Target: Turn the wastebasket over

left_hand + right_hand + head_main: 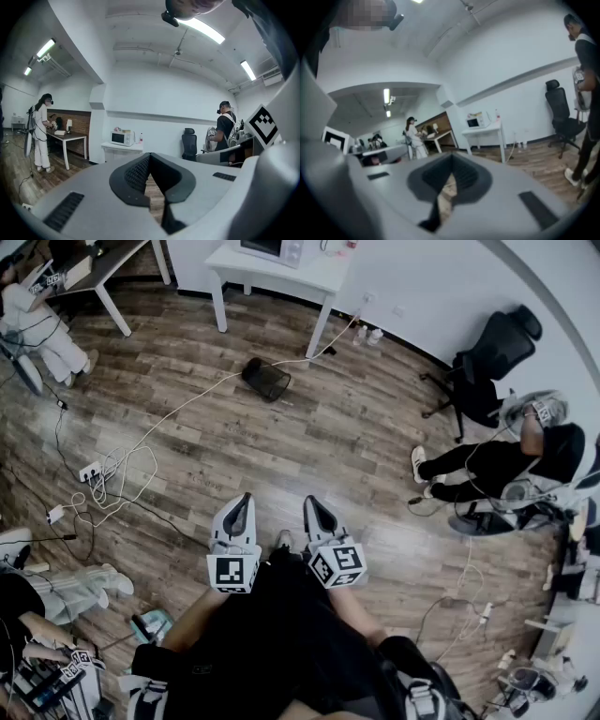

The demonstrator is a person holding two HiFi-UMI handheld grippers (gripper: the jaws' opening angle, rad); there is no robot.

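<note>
The wastebasket (265,379) is a black mesh bin lying on its side on the wooden floor, near the white table's legs at the far middle of the head view. Both grippers are held side by side close to my body, well short of the bin. My left gripper (246,501) has its jaws together with nothing in them, and only a sliver of floor shows behind its tips (150,157). My right gripper (309,503) is likewise shut and empty (451,158). Neither gripper view shows the bin.
A white table (314,277) bearing a microwave (270,249) stands behind the bin. White cables and a power strip (91,470) trail over the floor at left. A black office chair (489,352) and a seated person (511,465) are at right; other people stand at left.
</note>
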